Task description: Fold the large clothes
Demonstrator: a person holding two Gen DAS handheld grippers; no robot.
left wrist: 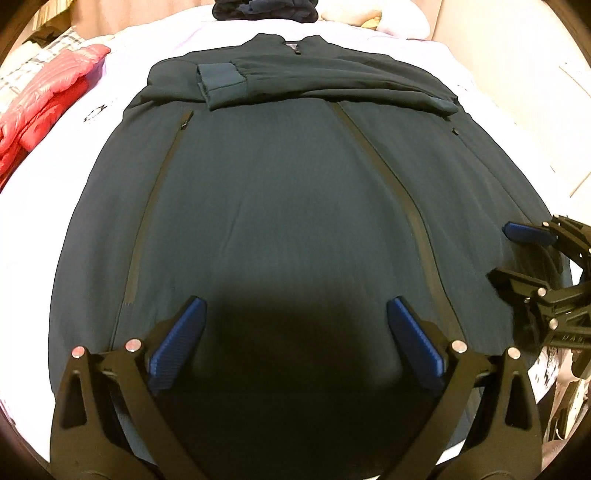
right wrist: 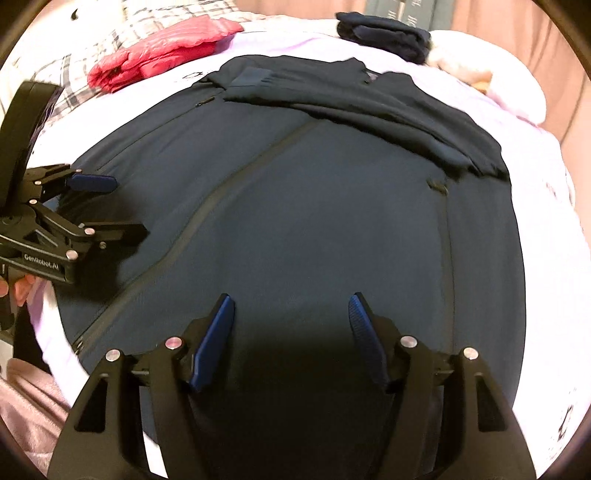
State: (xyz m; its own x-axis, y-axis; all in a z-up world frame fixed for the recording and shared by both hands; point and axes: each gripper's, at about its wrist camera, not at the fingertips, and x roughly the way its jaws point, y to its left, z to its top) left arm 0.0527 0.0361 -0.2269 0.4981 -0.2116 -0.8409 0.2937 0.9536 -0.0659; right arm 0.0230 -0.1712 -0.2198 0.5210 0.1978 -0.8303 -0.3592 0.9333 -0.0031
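A large dark teal jacket (left wrist: 280, 206) lies flat, front up, on a white bed, its zipper running down the middle. Both sleeves (left wrist: 332, 85) are folded across the chest near the collar. My left gripper (left wrist: 295, 314) is open and empty above the jacket's lower hem. My right gripper (right wrist: 291, 310) is open and empty above the hem further right. The jacket also fills the right wrist view (right wrist: 314, 221). The right gripper shows at the right edge of the left wrist view (left wrist: 517, 251), and the left gripper at the left edge of the right wrist view (right wrist: 110, 206).
A red padded jacket (left wrist: 48, 96) lies on a checked cloth at the far left of the bed (left wrist: 48, 177). A folded dark garment (right wrist: 384, 33) sits at the head of the bed beside a pale pillow (right wrist: 491, 70). Pink fabric (right wrist: 26, 406) hangs below the bed's near edge.
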